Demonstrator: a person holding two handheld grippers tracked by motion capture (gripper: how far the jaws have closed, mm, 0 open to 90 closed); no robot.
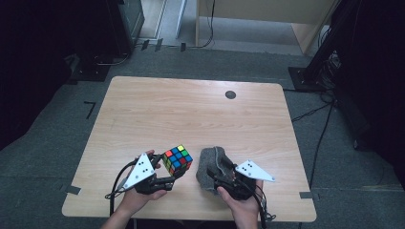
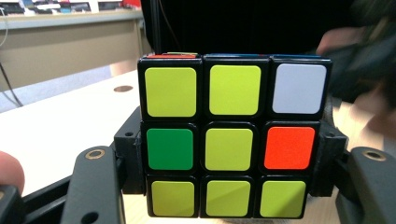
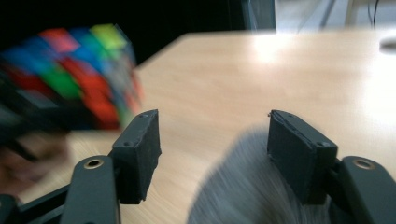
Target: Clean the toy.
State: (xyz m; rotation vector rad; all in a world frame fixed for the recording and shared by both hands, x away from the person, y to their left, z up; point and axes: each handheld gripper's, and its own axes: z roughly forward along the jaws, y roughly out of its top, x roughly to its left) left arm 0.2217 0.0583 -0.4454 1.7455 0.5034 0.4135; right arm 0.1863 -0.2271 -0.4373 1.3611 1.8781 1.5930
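Near worktop (image 1: 191, 105) edge: left hand-held gripper (image 1: 173, 172) clamped on puzzle cube (image 1: 177, 159); right hand-held gripper (image 1: 216, 175) jaws apart over grey cloth (image 1: 212, 167).

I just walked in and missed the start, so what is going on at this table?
A person at a wooden table works with a gripper in each hand. The left gripper is shut on a colourful puzzle cube, held off the tabletop with its mostly yellow face toward that gripper's camera. The right gripper stands open over a grey cloth lying on the table; its pads are not pressing on it.
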